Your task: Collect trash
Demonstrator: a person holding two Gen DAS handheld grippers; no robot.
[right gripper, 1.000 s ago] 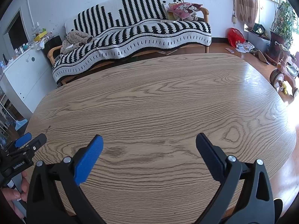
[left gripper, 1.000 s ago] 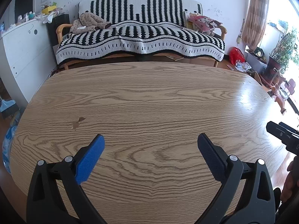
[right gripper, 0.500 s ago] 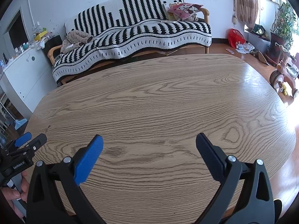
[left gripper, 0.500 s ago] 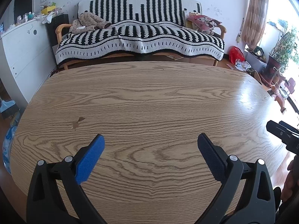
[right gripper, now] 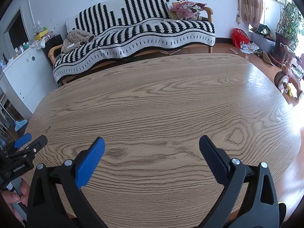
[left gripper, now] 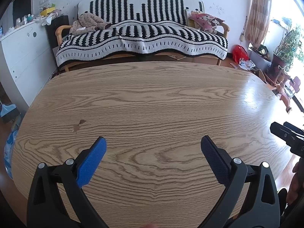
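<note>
Nearest the left wrist camera, the left gripper [left gripper: 153, 145] hangs just above a wooden table [left gripper: 152, 98], its two blue-padded fingers [left gripper: 91, 161] spread wide apart with nothing between them. In the right wrist view, the right gripper [right gripper: 152, 145] sits the same way over the table's near edge, jaws released and holding nothing. Each gripper shows at the edge of the other's view: the right one at the far right of the left view, the left one at the lower left of the right view, with the person's hand [right gripper: 13, 199] around its handle.

On the tabletop, a small brown stain [left gripper: 78, 125] lies ahead and to the left of the left gripper.

Beyond the table stands a wooden-armed sofa [right gripper: 208, 11] under a black-and-white striped blanket [left gripper: 140, 36]. A beige garment [left gripper: 89, 21] lies at its left end and a pink cartoon cushion [left gripper: 205, 20] at its right.

The trash is on the floor, well away from both grippers: crumpled papers [right gripper: 248, 47] beside a red bag [right gripper: 239, 36], to the right of the sofa. Further right stand a child's tricycle [right gripper: 288, 76] and a potted plant [right gripper: 285, 30].
</note>
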